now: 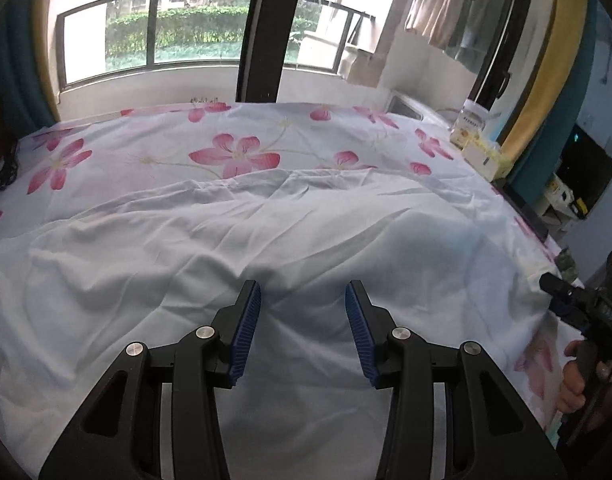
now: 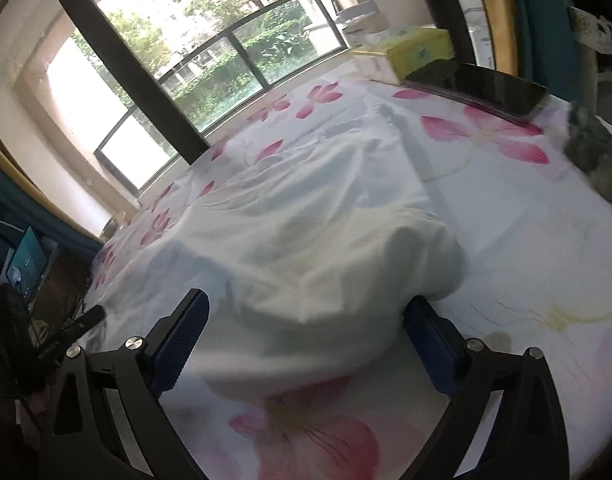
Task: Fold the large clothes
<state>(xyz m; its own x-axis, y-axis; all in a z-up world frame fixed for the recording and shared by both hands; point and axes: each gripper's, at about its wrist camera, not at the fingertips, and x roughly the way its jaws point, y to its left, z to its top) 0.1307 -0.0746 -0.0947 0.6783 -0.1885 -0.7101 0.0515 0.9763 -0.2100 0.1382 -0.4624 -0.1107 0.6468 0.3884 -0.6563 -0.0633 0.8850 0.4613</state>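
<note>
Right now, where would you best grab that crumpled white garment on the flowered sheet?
Probably at the white cloth garment's raised, rounded fold nearest the right hand-held gripper, coming in low from the near edge. That fold stands up off the pink-flowered sheet, so open jaws could straddle it; the flatter middle offers little to pinch.

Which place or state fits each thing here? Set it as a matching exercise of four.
Things:
1. white garment
2. floral sheet
3. yellow box
4. right gripper

Places or states:
A. at the far edge of the table, by the window
B. wide open, with a fold of cloth between its pads
C. spread flat under everything else
D. lying wrinkled on top of the sheet

Pairs: 1-D, 2-C, 3-A, 4-B
</note>
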